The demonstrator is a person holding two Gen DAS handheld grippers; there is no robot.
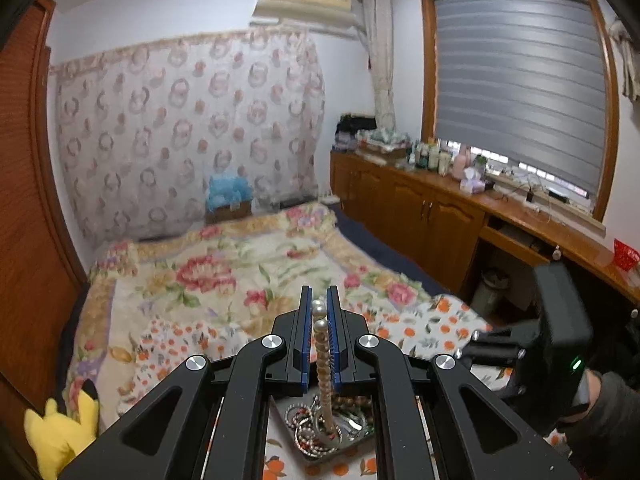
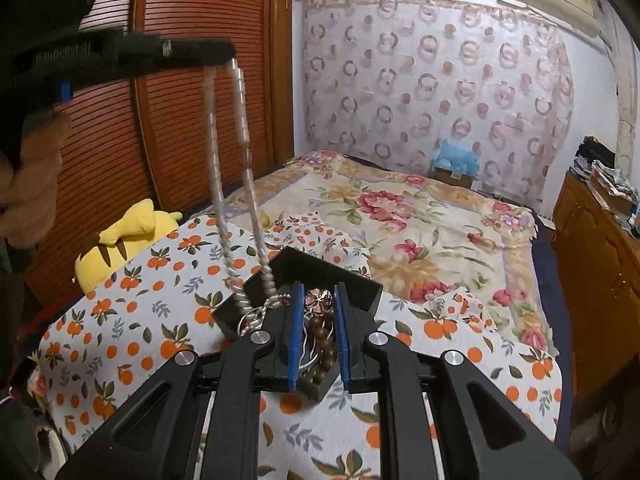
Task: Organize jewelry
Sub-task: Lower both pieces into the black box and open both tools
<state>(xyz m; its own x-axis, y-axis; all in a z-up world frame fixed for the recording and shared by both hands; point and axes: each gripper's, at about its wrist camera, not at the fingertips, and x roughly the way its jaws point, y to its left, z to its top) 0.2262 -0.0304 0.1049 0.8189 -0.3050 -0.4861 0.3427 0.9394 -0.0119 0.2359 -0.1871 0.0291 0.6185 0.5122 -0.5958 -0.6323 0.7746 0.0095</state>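
My left wrist view is showing the pearl necklace (image 1: pixel 322 344) running straight up between my left tool's (image 1: pixel 319 300) blue pads, with the top pearls sitting at the fingertips. That view is giving only a glimpse of the jewelry heap (image 1: pixel 324 424) far below, and it is catching my right tool's body at the right edge, over by the wooden counter (image 1: pixel 520 212) under the window.

My right wrist view is showing what the left one is hiding: the necklace (image 2: pixel 240 152) is hanging as a long double strand from my left tool (image 2: pixel 224 54), raised high at upper left, and its lower end is dropping into the black tray (image 2: pixel 372 288). The tray is sitting on the orange-print cloth (image 2: pixel 132 312) spread over the bed (image 2: pixel 420 216), and it is holding a tangle of chains and dark wooden beads (image 2: pixel 320 344). A yellow plush toy (image 2: pixel 120 240) is lying beside the cloth.

My left tool is pinching the pearl necklace, pads nearly pressed together around it. My right tool (image 2: pixel 318 296) is standing partly spread over the tray, its pads flanking a copper-coloured flower ornament (image 2: pixel 318 300); I cannot tell whether they are touching it.
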